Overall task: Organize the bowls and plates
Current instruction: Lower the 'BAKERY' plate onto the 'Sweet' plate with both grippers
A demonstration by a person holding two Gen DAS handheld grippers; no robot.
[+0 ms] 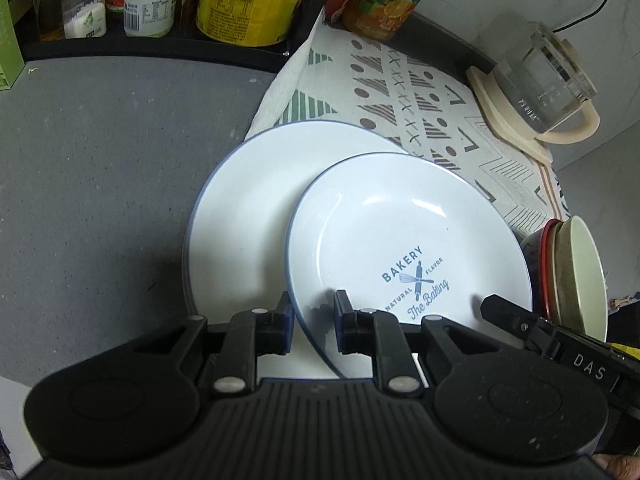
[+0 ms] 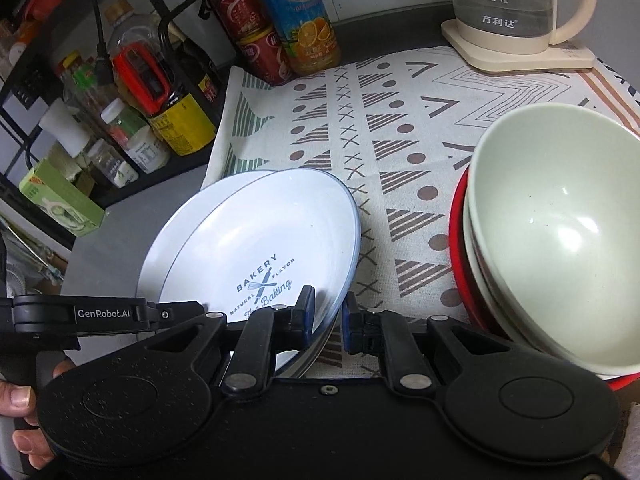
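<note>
**Both grippers clamped on the Bakery plate, tilted over the plain plate**

Left hand-held gripper (image 1: 311, 322): jaws nearly closed, pinching the near-left rim of the Bakery plate (image 1: 400, 248). Rim sits between the blue-edged pads.

Right hand-held gripper (image 2: 329, 322): same story, jaws pinched on the plate's near-right rim. Its finger also shows at the right edge of the left wrist view.

The Bakery plate is white with a blue rim and blue print in the well. It's held tilted, partly overlapping a larger plain white plate (image 1: 248, 216) that lies flat underneath. Can't tell whether the two plates touch.

The plain plate straddles the edge between the grey tabletop (image 1: 100, 168) and a patterned cloth (image 2: 400, 128).

Bowl stack (image 2: 560, 240) sits on the cloth to the right of the plates: pale green bowl on top, red one visible below it.

Background: glass kettle (image 2: 516, 4) on a cream base at the far corner of the cloth, bottles and cans (image 2: 280, 24) behind, black rack (image 1: 120, 46) with jars at left.
</note>
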